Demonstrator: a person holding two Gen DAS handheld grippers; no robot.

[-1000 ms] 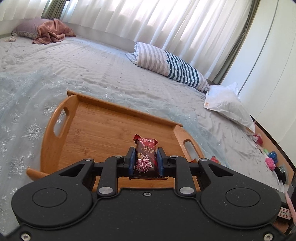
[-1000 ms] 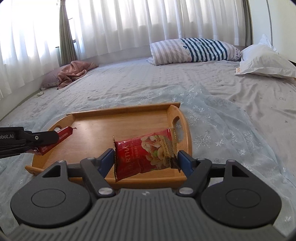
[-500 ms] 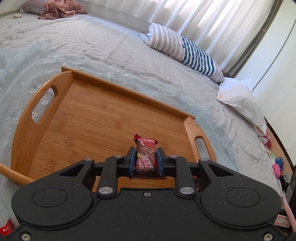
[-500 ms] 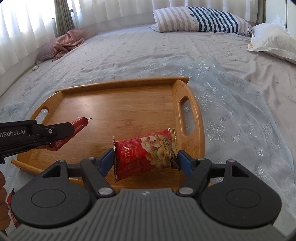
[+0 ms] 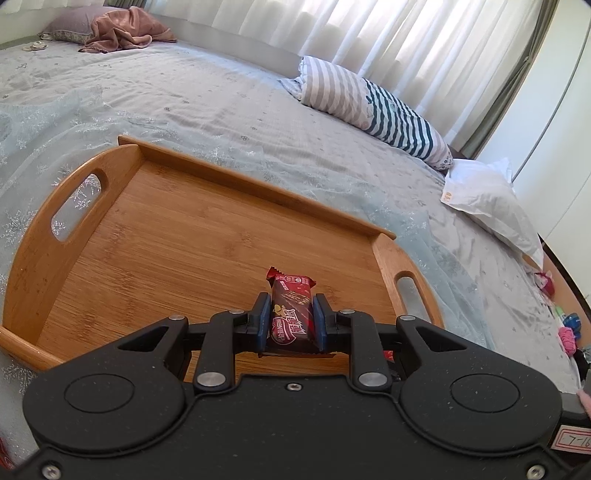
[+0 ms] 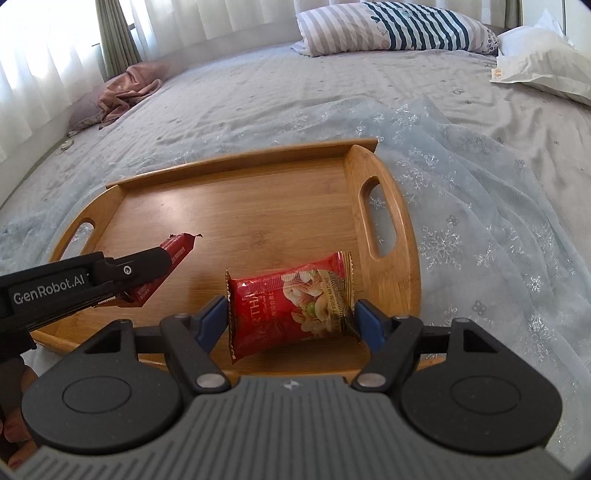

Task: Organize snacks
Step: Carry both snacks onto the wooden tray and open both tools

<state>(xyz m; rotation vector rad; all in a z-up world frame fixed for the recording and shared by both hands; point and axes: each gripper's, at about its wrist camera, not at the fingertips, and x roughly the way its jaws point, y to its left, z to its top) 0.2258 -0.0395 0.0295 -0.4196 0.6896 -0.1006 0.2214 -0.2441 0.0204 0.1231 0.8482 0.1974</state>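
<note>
The left tool (image 5: 290, 323) is closed on a dark red chocolate wafer bar (image 5: 290, 314), its blue pads pressing both long sides of the wrapper, whose crimped far end sticks out past the fingertips. The bar hangs above the near part of a bamboo serving tray (image 5: 207, 240) that lies on the bed (image 5: 221, 96). From the right wrist view the same left tool (image 6: 162, 264) enters from the left, holding the bar (image 6: 177, 247) tilted over the left half of the tray (image 6: 258, 199). The right tool (image 6: 291, 317) stands fairly wide, and its blue pads pinch the two crimped ends of a red mixed-nut packet (image 6: 288, 306), held crosswise and slightly slanted over the tray's near right area, close to the right handle slot (image 6: 378, 218). The tray floor shows bare wood, with nothing lying on it. A sheer snowflake-patterned cloth (image 6: 480, 221) is spread under and around the tray. Far across the bed lie a striped pillow (image 6: 391, 26), a white pillow (image 6: 543, 62) to its right, and a crumpled pink blanket (image 6: 129, 88) at the far left by the curtains (image 5: 369, 33).
</note>
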